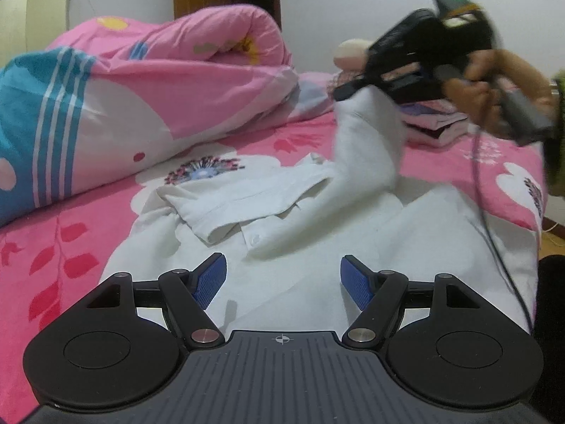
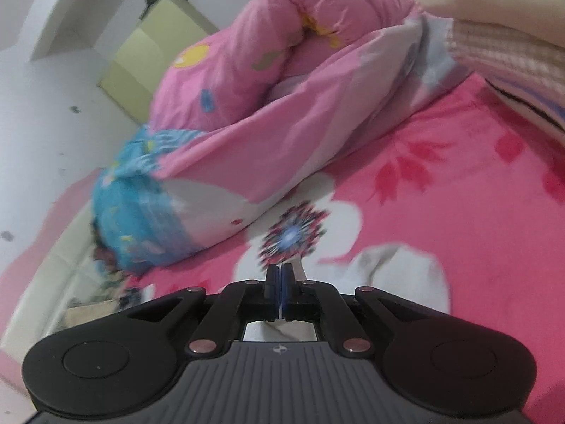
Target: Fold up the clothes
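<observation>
A white button shirt lies spread on the pink floral bed sheet. My left gripper is open and empty, low over the shirt's near part. In the left wrist view my right gripper is raised above the bed, shut on a sleeve of the shirt, which hangs down from it to the shirt's body. In the right wrist view my right gripper has its jaws closed together; white cloth shows below and to the right of it.
A rolled pink and blue quilt lies along the far left of the bed, also seen in the right wrist view. A stack of folded clothes sits at the far right. A cable hangs from the right gripper across the shirt.
</observation>
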